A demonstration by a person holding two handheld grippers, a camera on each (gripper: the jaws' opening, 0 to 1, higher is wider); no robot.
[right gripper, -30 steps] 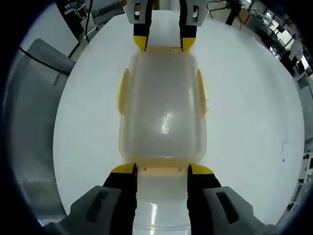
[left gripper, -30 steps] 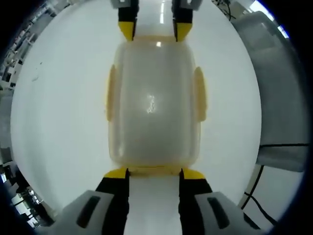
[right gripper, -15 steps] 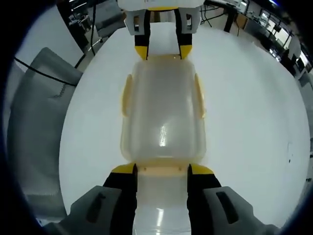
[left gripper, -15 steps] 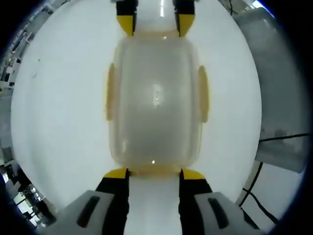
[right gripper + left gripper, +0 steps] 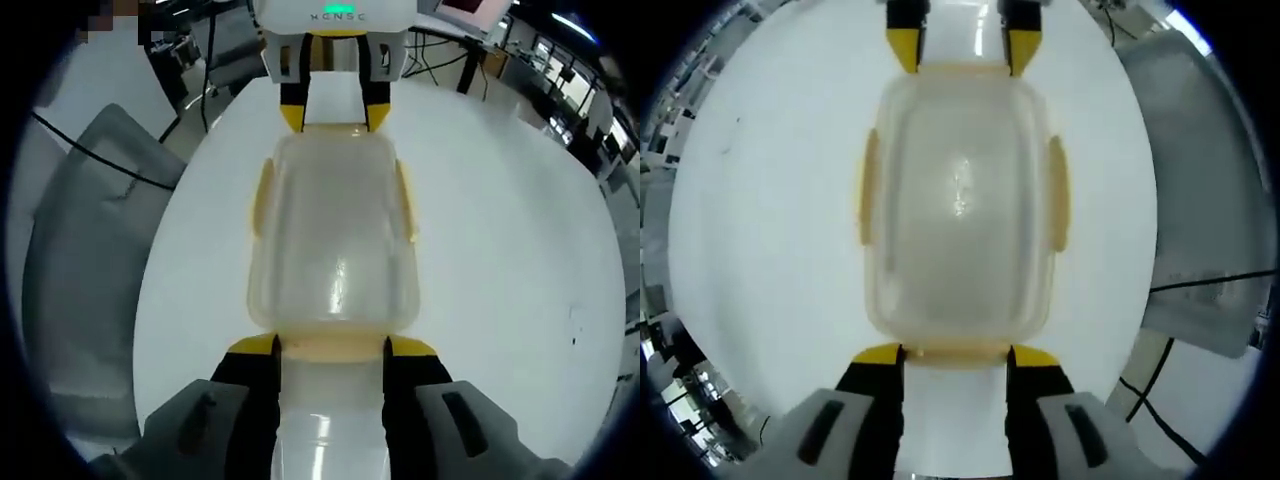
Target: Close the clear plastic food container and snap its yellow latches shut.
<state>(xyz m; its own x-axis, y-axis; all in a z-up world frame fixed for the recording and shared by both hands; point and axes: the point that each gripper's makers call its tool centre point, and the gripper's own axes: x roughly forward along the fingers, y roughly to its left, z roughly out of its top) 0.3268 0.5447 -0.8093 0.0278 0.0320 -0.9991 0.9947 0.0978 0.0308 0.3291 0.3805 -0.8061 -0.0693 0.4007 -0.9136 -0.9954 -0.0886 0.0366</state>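
In the left gripper view we look down on a clear plastic food container [image 5: 958,205] at the centre of the frame, lying on a white round table [image 5: 760,220]. To its left runs one yellow side latch [image 5: 869,188], to its right another [image 5: 1058,192]; both lie flat against the walls, though we cannot tell whether they are snapped. Our left gripper [image 5: 955,356] stands with its jaws spread, tips touching the yellow end latch [image 5: 955,350] at the lower edge. At the top of the frame the right gripper [image 5: 963,52] meets the far end in the same way, jaws apart. At far right a grey panel [image 5: 1200,180] and a dark cable [image 5: 1160,390] sit off the table.

In the right gripper view the container [image 5: 333,245] is again central, our spread tips on its near end.

To do this step well we judge that both ends should be pressed inward and down together, evenly (a lopsided push could slide the box on the smooth top).

The lid is cloudy, glossy, a rounded rectangle with a raised centre; the latches are soft-looking translucent yellow strips.
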